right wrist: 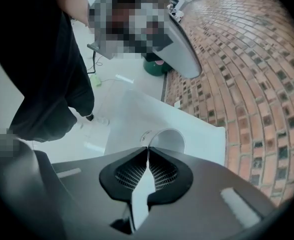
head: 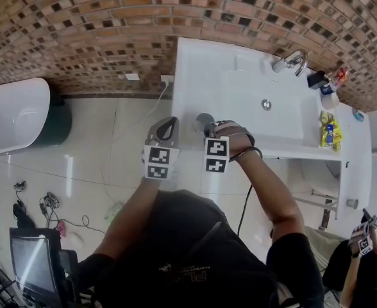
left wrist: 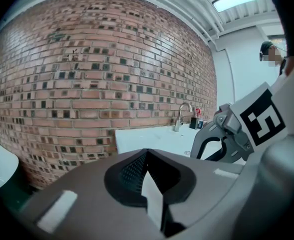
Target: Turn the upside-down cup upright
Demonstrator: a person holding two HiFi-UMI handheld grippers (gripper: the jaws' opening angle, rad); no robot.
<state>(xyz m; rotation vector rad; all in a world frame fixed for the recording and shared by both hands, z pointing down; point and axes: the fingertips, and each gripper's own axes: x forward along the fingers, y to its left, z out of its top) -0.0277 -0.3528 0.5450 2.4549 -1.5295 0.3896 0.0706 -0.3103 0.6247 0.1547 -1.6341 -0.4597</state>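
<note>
Brick-walled washroom, white basin counter [head: 230, 76]. Right claw [right wrist: 148, 150] nipped narrow on rim of small pale round cup [right wrist: 170, 140]; cup just beyond its tips, mouth facing up, over counter corner. Left claw [left wrist: 146, 155] closed, empty, beside right claw. Flip looks done; left to do: settle cup, release.

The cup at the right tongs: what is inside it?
The cup shows only a bare pale inside, nothing in it; the right tongs, pinching its rim, cover its lower part.
</note>
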